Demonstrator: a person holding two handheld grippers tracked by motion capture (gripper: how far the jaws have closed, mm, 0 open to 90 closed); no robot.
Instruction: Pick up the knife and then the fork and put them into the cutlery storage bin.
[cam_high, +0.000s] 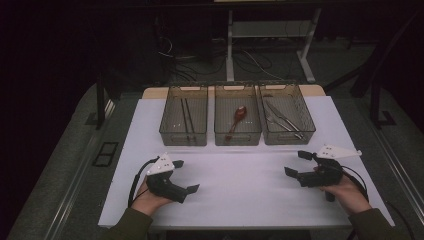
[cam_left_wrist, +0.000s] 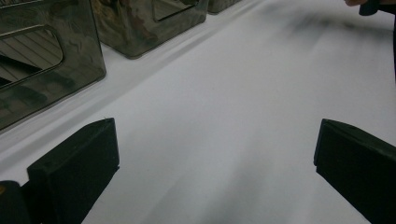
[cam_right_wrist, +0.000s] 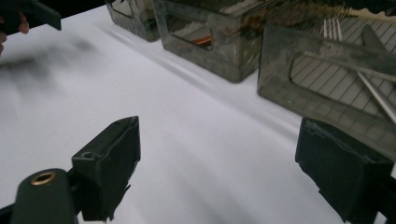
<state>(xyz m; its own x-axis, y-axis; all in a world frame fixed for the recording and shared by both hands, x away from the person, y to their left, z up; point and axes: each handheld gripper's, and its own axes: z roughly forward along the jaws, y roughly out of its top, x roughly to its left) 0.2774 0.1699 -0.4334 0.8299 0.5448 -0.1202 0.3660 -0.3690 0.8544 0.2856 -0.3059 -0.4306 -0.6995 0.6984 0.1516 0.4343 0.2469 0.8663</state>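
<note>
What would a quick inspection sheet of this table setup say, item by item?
Surface: white sheet over the table, bare in front.
Job's things: three clear bins in a row; left bin holds dark chopsticks, middle bin a reddish spoon, right bin metal cutlery.
Clutter: nothing seen.
Grippers: left gripper and right gripper hand-held, jaws apart, holding nothing.
Cables: one trails from each gripper; more lie on the floor behind.
Surroundings: dark room, desk legs beyond.

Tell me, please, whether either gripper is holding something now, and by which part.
Nothing is held. The left gripper and the right gripper both have open jaws with only the white table between them.
</note>
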